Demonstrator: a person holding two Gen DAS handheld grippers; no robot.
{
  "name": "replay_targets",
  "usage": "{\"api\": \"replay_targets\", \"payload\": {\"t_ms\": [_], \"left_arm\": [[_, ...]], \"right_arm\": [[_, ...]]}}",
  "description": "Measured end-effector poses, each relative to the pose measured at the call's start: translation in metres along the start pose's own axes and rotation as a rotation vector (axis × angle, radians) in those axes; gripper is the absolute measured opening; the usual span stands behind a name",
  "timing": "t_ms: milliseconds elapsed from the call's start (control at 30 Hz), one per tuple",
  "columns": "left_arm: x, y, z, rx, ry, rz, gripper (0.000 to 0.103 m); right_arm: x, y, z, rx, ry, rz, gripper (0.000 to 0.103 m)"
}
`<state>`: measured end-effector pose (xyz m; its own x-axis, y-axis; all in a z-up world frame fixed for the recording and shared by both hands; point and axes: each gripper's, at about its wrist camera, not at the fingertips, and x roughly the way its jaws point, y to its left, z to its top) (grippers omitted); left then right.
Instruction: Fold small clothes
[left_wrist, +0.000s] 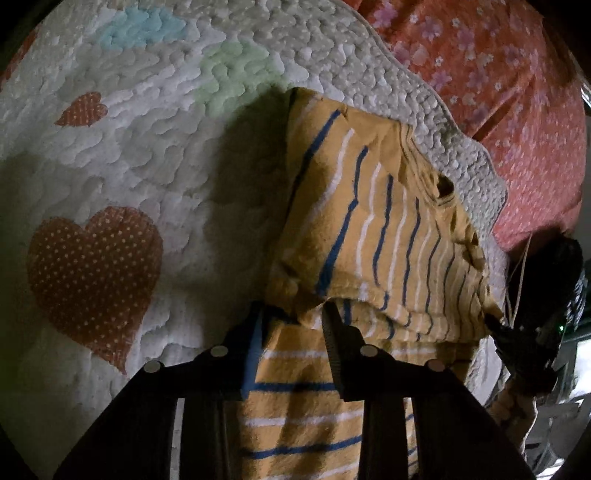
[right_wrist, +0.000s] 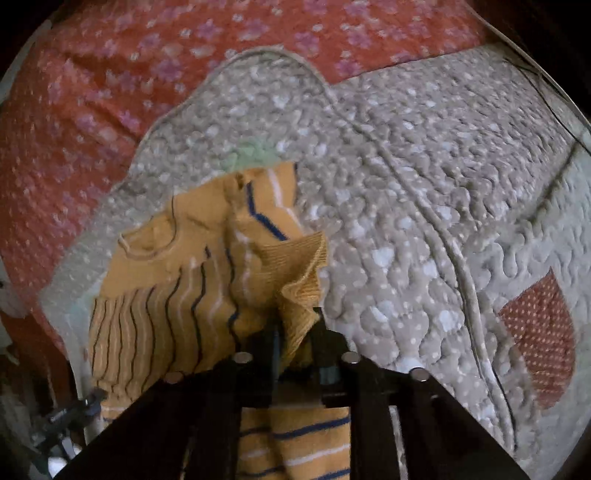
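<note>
Left wrist: the striped top (left_wrist: 373, 229) is pinched in the left gripper (left_wrist: 291, 321), near the quilt's (left_wrist: 147, 166) edge. Its cuff is clamped by the right gripper (right_wrist: 295, 332); a floral sheet (right_wrist: 92, 92) is seen beyond.

A white quilted mat (left_wrist: 155, 155) with dotted red hearts (left_wrist: 96, 273) and pale blue and green patches lies on a red bedsheet (left_wrist: 498, 66) printed with pink flowers.

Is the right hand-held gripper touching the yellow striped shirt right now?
Touching. The right wrist view shows the shirt's ribbed hem pinched between the right hand-held gripper's fingers.
</note>
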<state>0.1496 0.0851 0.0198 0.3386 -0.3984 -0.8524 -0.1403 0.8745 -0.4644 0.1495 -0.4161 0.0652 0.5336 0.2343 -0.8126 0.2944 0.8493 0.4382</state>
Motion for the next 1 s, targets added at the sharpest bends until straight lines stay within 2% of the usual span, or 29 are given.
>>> {"api": "replay_targets", "payload": {"t_ms": [100, 167, 200, 267, 367, 433, 467, 500, 533, 600, 733, 900, 1000], "left_arm": [[-0.006, -0.001, -0.002, 0.013, -0.027, -0.016, 0.033], [-0.007, 0.0, -0.001, 0.004, -0.042, -0.045, 0.049], [-0.007, 0.0, 0.001, -0.002, -0.047, -0.053, 0.059], [-0.001, -0.003, 0.008, -0.004, -0.057, -0.049, 0.067], [0.017, -0.011, 0.021, 0.029, -0.04, -0.02, 0.076], [0.028, -0.013, 0.022, 0.021, -0.027, -0.008, 0.076], [0.028, -0.016, 0.022, 0.025, -0.032, 0.012, 0.074], [0.027, -0.019, 0.022, 0.038, -0.028, 0.028, 0.064], [0.026, -0.021, 0.022, 0.048, -0.016, 0.031, 0.034], [0.021, -0.016, 0.023, 0.015, -0.011, 0.026, 0.032], [0.019, -0.006, 0.022, -0.035, -0.016, -0.001, 0.033], [0.009, -0.005, 0.011, -0.028, -0.022, -0.053, 0.044], [-0.003, 0.001, -0.015, -0.034, -0.003, -0.064, 0.053]], "right_arm": [[-0.006, -0.002, -0.003, -0.001, -0.04, -0.011, 0.042], [-0.015, -0.004, -0.003, -0.013, -0.069, -0.017, 0.045], [-0.019, -0.004, -0.003, -0.024, -0.087, -0.021, 0.052], [-0.02, -0.006, -0.001, -0.036, -0.1, -0.025, 0.061], [-0.008, -0.007, 0.003, -0.03, -0.071, -0.013, 0.062], [0.001, -0.001, 0.003, -0.058, -0.059, -0.011, 0.061], [0.005, 0.005, 0.003, -0.089, -0.047, -0.016, 0.047], [0.01, 0.01, 0.004, -0.106, -0.034, -0.015, 0.026], [0.014, 0.012, 0.004, -0.111, -0.018, -0.014, 0.026], [0.018, 0.014, 0.004, -0.11, -0.023, -0.037, 0.027], [0.024, 0.012, 0.007, -0.105, -0.025, -0.027, 0.032], [0.017, 0.01, 0.003, -0.104, -0.022, -0.001, 0.041], [0.005, -0.002, -0.014, -0.041, 0.002, 0.026, 0.048]]}}
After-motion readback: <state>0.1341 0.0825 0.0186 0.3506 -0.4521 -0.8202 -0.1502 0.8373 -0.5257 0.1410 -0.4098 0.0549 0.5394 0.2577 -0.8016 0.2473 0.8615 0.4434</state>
